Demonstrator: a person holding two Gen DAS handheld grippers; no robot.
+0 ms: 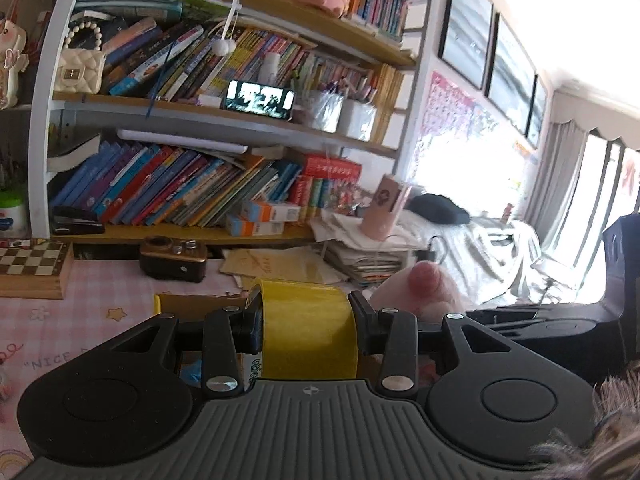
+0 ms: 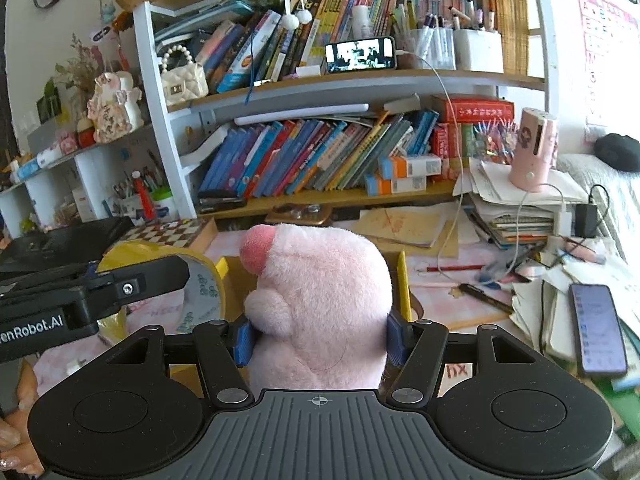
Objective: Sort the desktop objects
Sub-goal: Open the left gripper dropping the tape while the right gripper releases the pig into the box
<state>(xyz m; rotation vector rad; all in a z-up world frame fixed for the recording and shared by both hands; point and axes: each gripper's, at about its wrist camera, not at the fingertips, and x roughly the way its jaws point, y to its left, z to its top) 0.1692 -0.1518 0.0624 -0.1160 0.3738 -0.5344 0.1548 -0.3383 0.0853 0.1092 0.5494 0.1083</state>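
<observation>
My left gripper [image 1: 308, 320] is shut on a yellow tape roll [image 1: 308, 332] and holds it above a yellow-edged cardboard box [image 1: 192, 306]. The roll also shows in the right wrist view [image 2: 204, 284], clamped by the left gripper's black fingers [image 2: 152, 276]. My right gripper [image 2: 320, 336] is shut on a pink plush pig [image 2: 320, 300] with a darker pink snout, held above the same box [image 2: 402, 284]. The pig's snout shows in the left wrist view [image 1: 426, 276], just right of the tape.
A bookshelf [image 2: 340, 80] full of books rises behind the pink desk. A chessboard [image 1: 32, 264], a brown sharpener [image 1: 174, 258], paper stacks [image 2: 516, 216], a pink cylinder [image 2: 534, 152], pens [image 2: 484, 298] and a phone [image 2: 598, 330] lie around.
</observation>
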